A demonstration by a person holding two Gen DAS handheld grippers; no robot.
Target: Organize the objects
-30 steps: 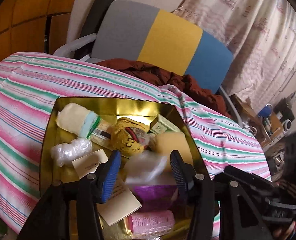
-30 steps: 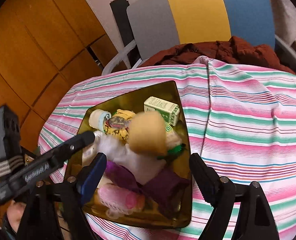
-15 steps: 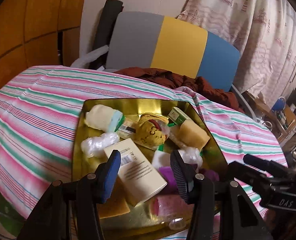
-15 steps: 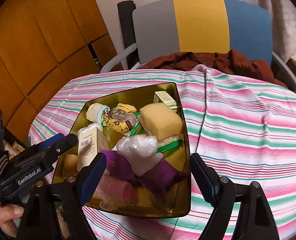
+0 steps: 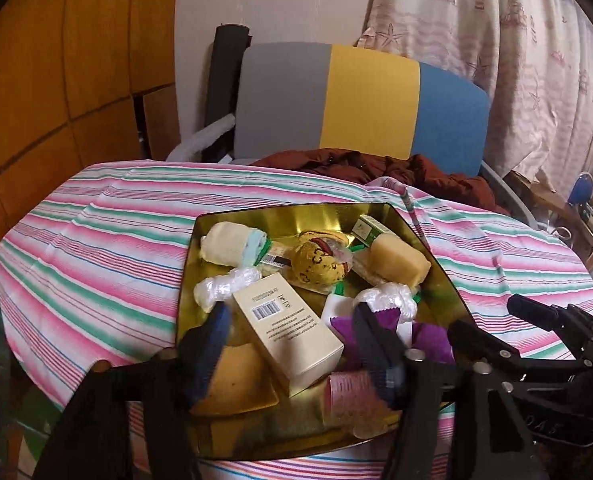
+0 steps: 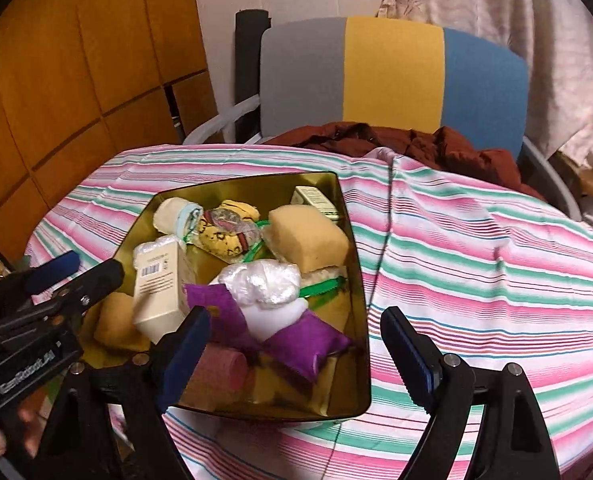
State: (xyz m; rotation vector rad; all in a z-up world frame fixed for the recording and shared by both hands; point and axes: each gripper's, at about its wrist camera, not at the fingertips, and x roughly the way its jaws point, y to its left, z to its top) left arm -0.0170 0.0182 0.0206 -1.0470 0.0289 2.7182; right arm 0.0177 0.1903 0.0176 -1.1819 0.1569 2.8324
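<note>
- Left wrist: my left gripper (image 5: 292, 344) hangs over the gold tin (image 5: 256, 216) on the striped counter (image 5: 96, 240), jaws parted and empty. A stiff cream box (image 5: 288, 328) lies tilted across soft things, likely just dropped in.
- Right wrist: my right gripper (image 6: 296, 354) gapes wide at the tin's near edge, holding nothing; the spongy yellow block (image 6: 308, 236) and crinkly plastic bundle (image 6: 262, 280) sit piled inside.

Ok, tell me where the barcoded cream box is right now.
The cream box lies tilted in the gold tin, near-left part in the left wrist view, resting against the orange sponge, beside the purple pouch.
</note>
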